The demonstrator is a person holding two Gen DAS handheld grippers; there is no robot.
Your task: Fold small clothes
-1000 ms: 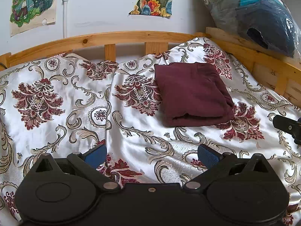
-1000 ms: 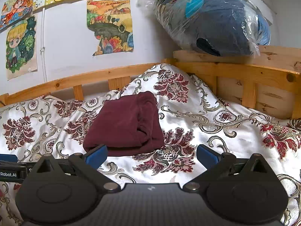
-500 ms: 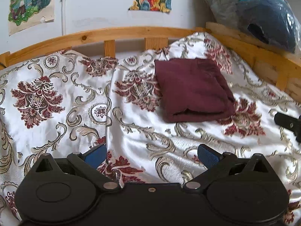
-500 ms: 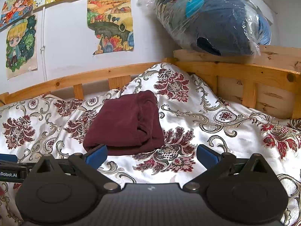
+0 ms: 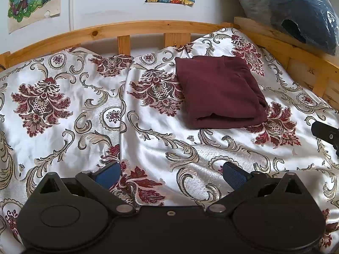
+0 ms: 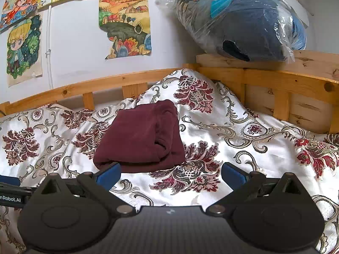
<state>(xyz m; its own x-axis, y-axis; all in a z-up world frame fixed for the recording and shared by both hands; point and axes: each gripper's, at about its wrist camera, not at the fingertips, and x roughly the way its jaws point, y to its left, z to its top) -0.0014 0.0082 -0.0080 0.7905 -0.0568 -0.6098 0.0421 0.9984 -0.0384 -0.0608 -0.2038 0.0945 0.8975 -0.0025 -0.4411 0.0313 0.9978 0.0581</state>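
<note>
A dark maroon garment (image 5: 220, 93) lies folded into a thick rectangle on the floral bedspread (image 5: 84, 105), toward the far right of the bed. In the right wrist view the same maroon garment (image 6: 142, 137) sits just beyond the left blue pad. My left gripper (image 5: 170, 174) hovers open over the bedspread, well short of the garment, with nothing between its blue pads. My right gripper (image 6: 170, 174) is also open and empty, close to the garment's near edge. A part of the right gripper (image 5: 326, 133) shows at the right edge of the left wrist view.
A wooden bed rail (image 5: 127, 29) runs along the wall and a higher wooden headboard (image 6: 286, 80) stands on the right. A plastic-wrapped bundle of bedding (image 6: 243, 21) rests on the headboard. Drawings (image 6: 125, 25) hang on the wall.
The left wrist view has tilted down a little, so the garment sits slightly higher in it. The right gripper has barely moved. The garment lies as it did.
</note>
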